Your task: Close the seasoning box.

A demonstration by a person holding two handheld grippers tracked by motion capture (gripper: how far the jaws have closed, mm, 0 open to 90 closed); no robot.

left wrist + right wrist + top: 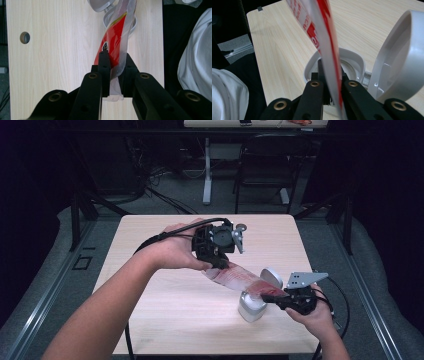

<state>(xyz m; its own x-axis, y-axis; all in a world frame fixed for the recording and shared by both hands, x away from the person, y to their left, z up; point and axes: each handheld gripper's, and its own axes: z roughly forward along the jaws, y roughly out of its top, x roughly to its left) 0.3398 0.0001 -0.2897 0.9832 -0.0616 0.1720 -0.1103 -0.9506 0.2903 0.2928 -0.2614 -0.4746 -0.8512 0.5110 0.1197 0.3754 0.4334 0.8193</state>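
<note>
From above, I hold the red-and-clear wrapper [240, 279] stretched between both tools above the surface [165, 320], so one end hangs over the open white bin [252, 306] near right. My left hand-held gripper [113, 62] clamps the wrapper's end. My right hand-held gripper [329, 72] pinches the other end right over the bin's mouth, lid [402, 57] tipped back.

The person's bare left forearm [95, 312] enters at the bottom left of the high view and slants up toward the centre, where the left hand [172, 251] wraps the boxy black left gripper [220, 265]. That gripper points down and to the right, jaws closed on a thin sheet. At the lower right, the right hand [317, 317] rises from the bottom edge and holds the black right gripper [267, 296], topped by a grey three-cornered plate, pointing left with jaws pinched together.
</note>
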